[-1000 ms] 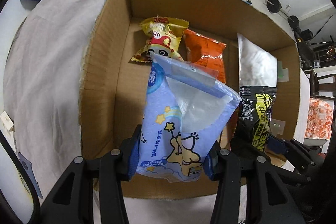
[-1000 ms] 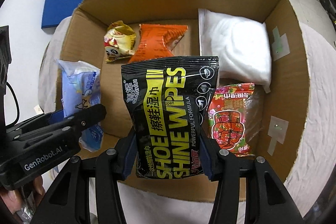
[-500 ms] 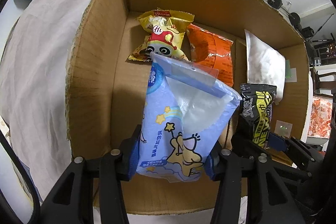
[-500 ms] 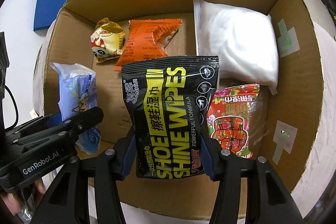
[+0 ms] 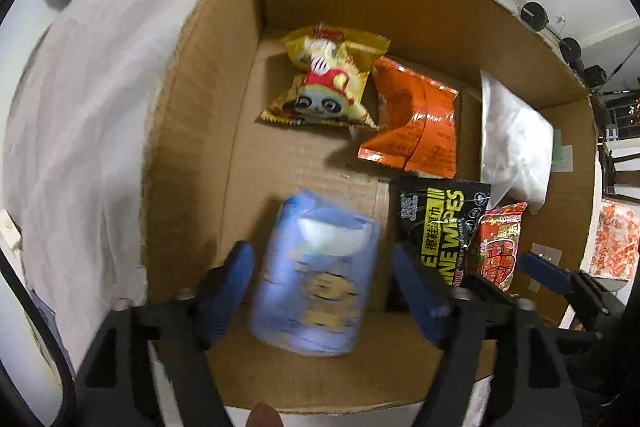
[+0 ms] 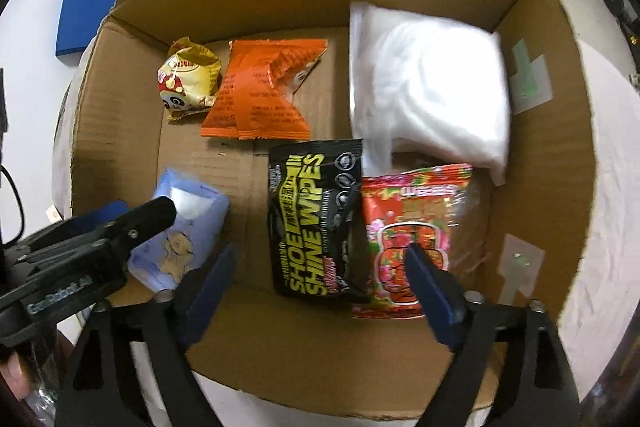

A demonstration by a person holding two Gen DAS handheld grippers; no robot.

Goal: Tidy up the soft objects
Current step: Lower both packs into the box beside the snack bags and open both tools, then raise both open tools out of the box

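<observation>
- left gripper fingers spread, blue tissue pack loose between; yellow snack bag beyond
- right gripper fingers apart over shoe shine wipes; red packet touching, white pouch behind; all in cardboard box

Motion blurs the blue tissue pack; the red snack bag is partly hidden

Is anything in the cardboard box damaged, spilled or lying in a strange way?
Nothing is spilled or torn. The only slight oddity: the black shoe wipes pack lies with its right edge over the red snack bag, and the blue tissue pack is blurred, so I cannot tell how it lies.
</observation>
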